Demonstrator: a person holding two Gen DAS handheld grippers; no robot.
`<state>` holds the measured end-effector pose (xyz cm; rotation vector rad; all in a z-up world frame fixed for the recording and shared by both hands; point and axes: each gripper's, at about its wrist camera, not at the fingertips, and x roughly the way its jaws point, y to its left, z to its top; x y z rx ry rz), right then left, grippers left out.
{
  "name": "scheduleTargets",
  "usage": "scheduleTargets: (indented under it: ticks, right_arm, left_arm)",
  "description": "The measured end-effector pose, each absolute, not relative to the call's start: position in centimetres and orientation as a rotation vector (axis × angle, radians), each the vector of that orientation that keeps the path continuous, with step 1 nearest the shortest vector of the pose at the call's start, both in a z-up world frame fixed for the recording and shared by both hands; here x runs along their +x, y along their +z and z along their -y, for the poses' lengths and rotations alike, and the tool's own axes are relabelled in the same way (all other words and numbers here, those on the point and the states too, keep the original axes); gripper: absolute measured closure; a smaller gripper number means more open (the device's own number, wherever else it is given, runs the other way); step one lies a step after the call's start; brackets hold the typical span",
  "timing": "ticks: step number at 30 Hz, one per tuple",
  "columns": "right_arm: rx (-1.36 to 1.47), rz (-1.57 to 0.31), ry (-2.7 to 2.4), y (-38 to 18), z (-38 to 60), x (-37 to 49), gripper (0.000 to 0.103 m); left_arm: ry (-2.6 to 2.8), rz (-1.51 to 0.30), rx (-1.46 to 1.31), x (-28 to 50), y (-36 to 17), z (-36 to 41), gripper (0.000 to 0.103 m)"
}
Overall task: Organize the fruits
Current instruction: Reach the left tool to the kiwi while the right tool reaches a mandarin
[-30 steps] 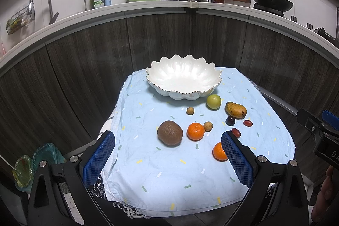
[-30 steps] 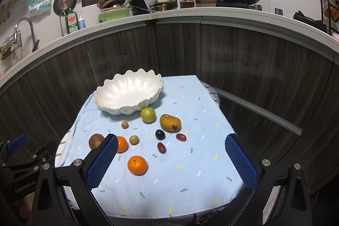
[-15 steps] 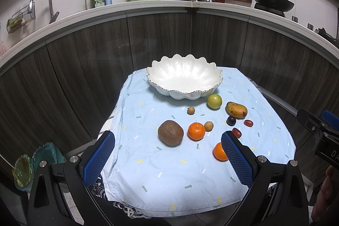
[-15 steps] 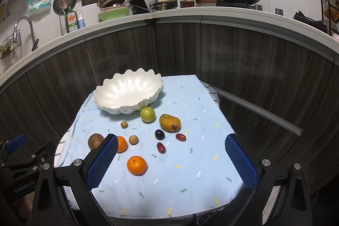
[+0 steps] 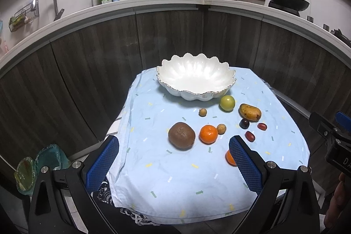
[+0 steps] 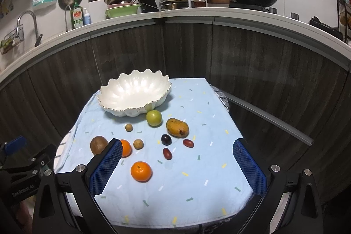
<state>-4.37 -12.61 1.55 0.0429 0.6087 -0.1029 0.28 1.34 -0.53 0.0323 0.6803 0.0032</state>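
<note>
Both-handed, the left gripper [image 5: 173, 159] and right gripper [image 6: 177, 165] gape wide, holding nothing — poised at the near edge of the cloth [image 5: 175, 179]. Beyond lie kiwi [image 5: 181, 138], oranges [image 5: 208, 134], mango [image 6: 177, 127] — bowl [image 5: 196, 80] farthest, bare.

White scalloped bowl [image 6: 133, 93] empty, upright at cloth's far end. Loose in front: green fruit [image 6: 154, 117], mango [image 6: 177, 127], kiwi [image 5: 181, 138], two oranges [image 6: 141, 171], small dark fruits [image 6: 166, 139].
</note>
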Motion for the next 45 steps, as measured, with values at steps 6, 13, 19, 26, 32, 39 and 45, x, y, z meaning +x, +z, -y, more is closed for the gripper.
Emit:
scheduleTargets:
  ticks: [6, 13, 19, 26, 32, 39, 45]
  right_arm:
    - [0.018, -0.609, -0.092, 1.7, 12.1, -4.1, 0.001]
    - [0.000, -0.631, -0.079, 1.0, 11.5, -2.9, 0.001]
    - [-0.016, -0.671, -0.028, -0.3, 10.8, -1.6, 0.001]
    - [-0.036, -0.705, 0.001, -1.8, 9.9, 0.0, 0.001]
    - [-0.051, -0.731, 0.016, -3.2, 9.4, 1.5, 0.001]
    - [-0.082, -0.753, 0.042, -4.8, 8.7, 2.8, 0.001]
    - [-0.103, -0.790, 0.074, -6.6, 8.0, 3.4, 0.005]
  left_arm:
    - [0.008, -0.676, 0.047, 0.7, -0.7, -1.4, 0.001]
    - [-0.008, -0.691, 0.083, 1.6, -1.7, -1.3, 0.001]
    - [-0.018, -0.729, 0.074, 2.5, -2.7, -1.6, 0.001]
    - [-0.024, -0.750, 0.085, 3.9, -4.0, -1.9, 0.001]
    - [-0.038, -0.773, 0.099, 5.3, -5.4, -2.1, 0.001]
    - [-0.072, -0.809, 0.111, 7.0, -7.5, -2.2, 0.001]
    - [-0.098, -0.828, 0.134, 8.2, -9.1, -2.1, 0.002]
